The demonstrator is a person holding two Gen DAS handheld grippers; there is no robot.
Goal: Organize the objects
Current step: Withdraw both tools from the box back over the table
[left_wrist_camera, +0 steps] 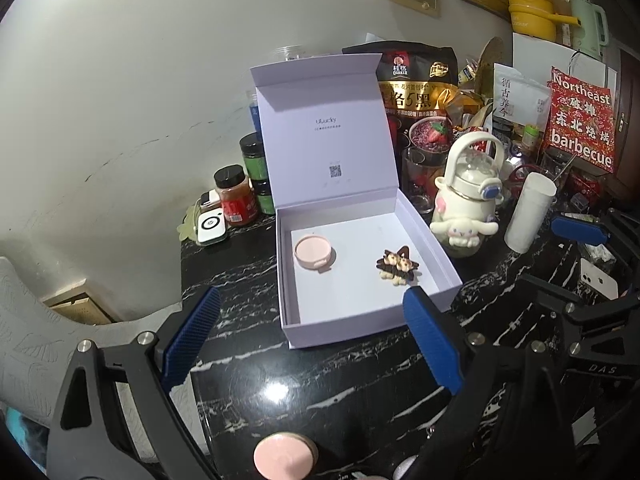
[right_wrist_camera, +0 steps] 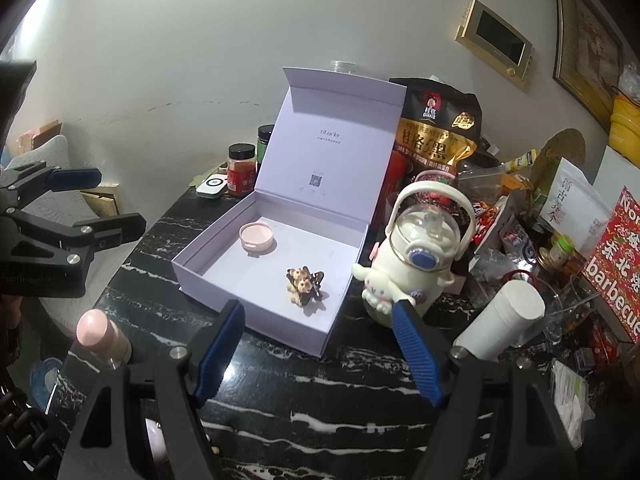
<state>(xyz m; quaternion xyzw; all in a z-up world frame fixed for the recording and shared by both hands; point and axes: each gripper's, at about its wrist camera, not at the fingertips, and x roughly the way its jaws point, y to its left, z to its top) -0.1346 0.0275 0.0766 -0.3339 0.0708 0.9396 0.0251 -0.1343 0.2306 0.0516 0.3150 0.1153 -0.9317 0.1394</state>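
Just below the empty, spread left gripper point(left_wrist_camera: 312, 336) stands a pink-capped bottle point(left_wrist_camera: 285, 456), partly cropped; a careless sweep toward the box point(left_wrist_camera: 344, 322) could topple it

Box point(left_wrist_camera: 360, 308): pale lilac card, square, shallow, hinged lid standing upright at the rear, small print and a QR code inside the lid; sits on the black marbled bench point(left_wrist_camera: 248, 280).
Compact point(left_wrist_camera: 314, 252): round, pink, closed, flat on the box floor, rear left.
Hair clip point(left_wrist_camera: 399, 266): brown star shape with cream figures, on the box floor, right, well apart from the compact.
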